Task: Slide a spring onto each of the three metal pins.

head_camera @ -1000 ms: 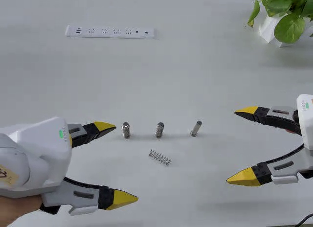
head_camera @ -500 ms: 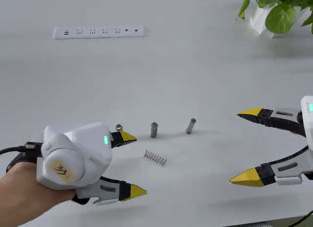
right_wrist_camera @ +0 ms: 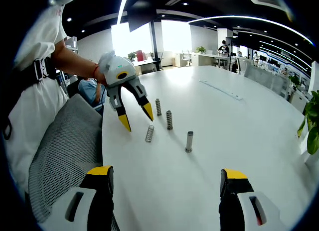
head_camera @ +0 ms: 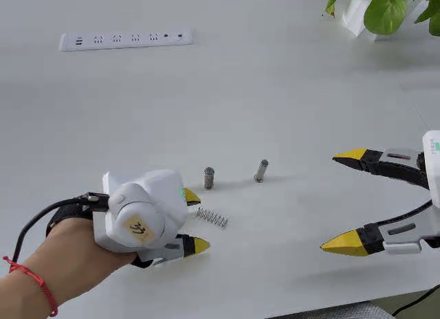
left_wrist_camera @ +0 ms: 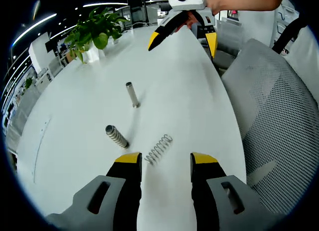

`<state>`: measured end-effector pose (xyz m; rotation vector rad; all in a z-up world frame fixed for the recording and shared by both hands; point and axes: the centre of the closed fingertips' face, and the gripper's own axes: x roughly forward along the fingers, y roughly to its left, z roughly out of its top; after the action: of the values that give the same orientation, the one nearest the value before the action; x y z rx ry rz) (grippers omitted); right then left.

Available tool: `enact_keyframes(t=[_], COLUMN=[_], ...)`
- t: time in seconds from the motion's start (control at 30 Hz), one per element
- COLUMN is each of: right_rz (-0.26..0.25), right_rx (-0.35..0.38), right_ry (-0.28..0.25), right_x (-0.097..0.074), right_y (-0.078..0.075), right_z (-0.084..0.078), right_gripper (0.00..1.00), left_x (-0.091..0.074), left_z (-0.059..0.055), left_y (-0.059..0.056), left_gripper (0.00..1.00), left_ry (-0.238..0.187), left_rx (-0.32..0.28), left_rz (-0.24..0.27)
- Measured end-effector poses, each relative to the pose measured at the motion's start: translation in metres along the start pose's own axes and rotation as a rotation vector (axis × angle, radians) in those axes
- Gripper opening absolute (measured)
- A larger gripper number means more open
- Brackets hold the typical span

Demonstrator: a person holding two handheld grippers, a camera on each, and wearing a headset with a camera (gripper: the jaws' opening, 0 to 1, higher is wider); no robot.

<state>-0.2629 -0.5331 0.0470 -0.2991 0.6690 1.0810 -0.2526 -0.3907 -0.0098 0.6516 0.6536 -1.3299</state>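
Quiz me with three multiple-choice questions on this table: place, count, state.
1. Where is the loose spring? A) on the table ahead of the left gripper; B) in a box; C) on the floor.
2. How many pins wear a spring? A) none; B) two; C) three.
3. The right gripper is: A) shut on a spring; B) shut on a pin; C) open, empty.
Answers: A, it lies before the left gripper's yellow tips; B, the right gripper view shows two sprung, one bare pin; C, its jaws stand wide apart.
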Motion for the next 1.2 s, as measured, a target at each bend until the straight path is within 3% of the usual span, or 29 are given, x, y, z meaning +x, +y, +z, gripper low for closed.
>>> enact_keyframes(t=[0.33,0.63,1.2], right_rz=[0.004,0.002,-0.005], right_rx=[0.010,0.012,0.021], right_ry=[-0.003,0.000,-0.009], right_x=[-0.005,-0.005,-0.002], right_y=[-0.001,-0.001,0.000], right_z=[-0.005,-0.009,-0.008], right_gripper=[0.90,0.88,0.86], left_x=[0.015,0.015,0.014], left_z=[-0.013,-0.022,-0.025], left_y=[0.004,0.005,0.004], left_gripper=[0.30,0.23,0.10], left_ry=[0.055,0.095,0.119], left_rx=[-0.006,0.007,0.022], left_rz=[0.001,0.008,0.006])
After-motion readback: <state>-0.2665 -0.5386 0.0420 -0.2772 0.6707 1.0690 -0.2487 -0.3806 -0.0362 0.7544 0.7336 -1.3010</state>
